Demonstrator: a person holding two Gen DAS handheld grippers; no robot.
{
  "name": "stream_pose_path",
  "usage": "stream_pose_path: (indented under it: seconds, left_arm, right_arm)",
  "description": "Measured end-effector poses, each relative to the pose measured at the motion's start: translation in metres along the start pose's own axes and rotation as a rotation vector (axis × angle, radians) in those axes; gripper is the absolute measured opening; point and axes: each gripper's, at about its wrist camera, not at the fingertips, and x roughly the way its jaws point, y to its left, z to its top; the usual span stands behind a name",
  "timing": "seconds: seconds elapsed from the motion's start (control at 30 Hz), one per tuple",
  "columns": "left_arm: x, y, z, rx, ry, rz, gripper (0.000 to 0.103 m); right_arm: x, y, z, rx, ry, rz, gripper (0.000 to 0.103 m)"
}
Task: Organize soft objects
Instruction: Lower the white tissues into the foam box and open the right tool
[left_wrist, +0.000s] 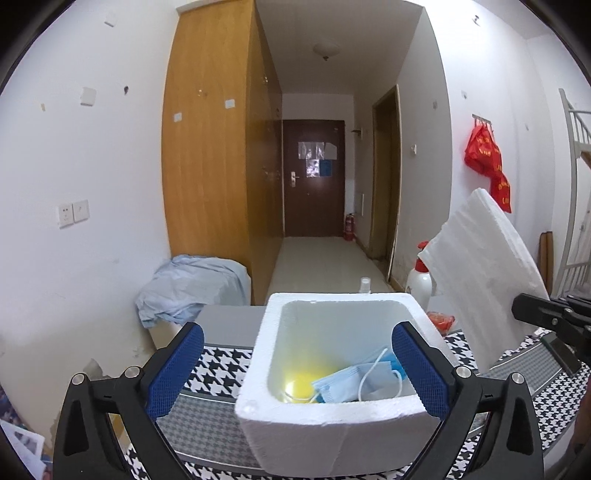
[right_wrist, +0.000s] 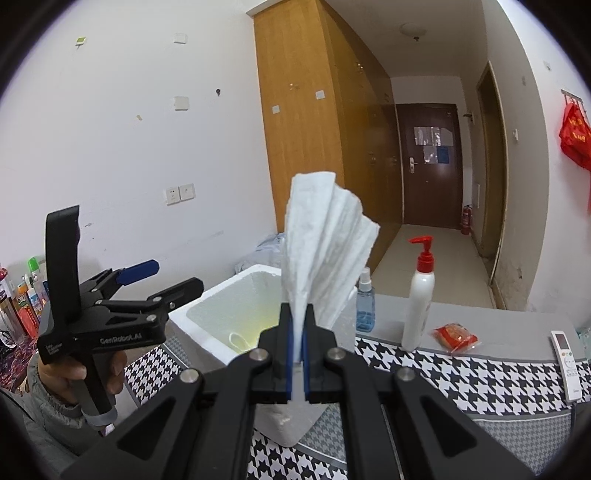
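Right gripper (right_wrist: 297, 332) clamps a white tissue (right_wrist: 325, 243); left gripper (left_wrist: 295, 369) gapes around the foam box (left_wrist: 332, 424) holding masks (left_wrist: 354, 382).

Pump bottle (right_wrist: 420, 295): white, red pump, upright on the houndstooth cloth (right_wrist: 461, 376).
Spray bottle (right_wrist: 365, 302): blue, just left of it.
Red packet (right_wrist: 455, 336): right of it.
Remote (right_wrist: 567, 363): far right.

White walls, a tall wooden wardrobe (left_wrist: 214, 147), dark door (left_wrist: 314, 181) down the hallway.

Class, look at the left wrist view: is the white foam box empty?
No. The foam box holds a blue face mask and a yellow object at its bottom.
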Motion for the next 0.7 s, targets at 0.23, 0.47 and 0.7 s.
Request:
stream_pose_path:
  seconds: [0.23, 0.47, 0.7]
  left_arm:
    - [-0.01, 0.01, -0.004, -0.011, -0.015, 0.035, 0.102]
    - [-0.014, 0.023, -0.01, -0.026, -0.017, 0.057, 0.102]
    - [-0.017, 0.033, -0.015, -0.044, -0.013, 0.069, 0.102]
  right_arm:
    - [0.014, 0.008, 0.007, -0.02, 0.019, 0.004, 0.006]
    - [0.031, 0.016, 0.013, -0.031, 0.051, 0.002, 0.006]
    - [0.045, 0.024, 0.018, -0.044, 0.076, 0.005, 0.006]
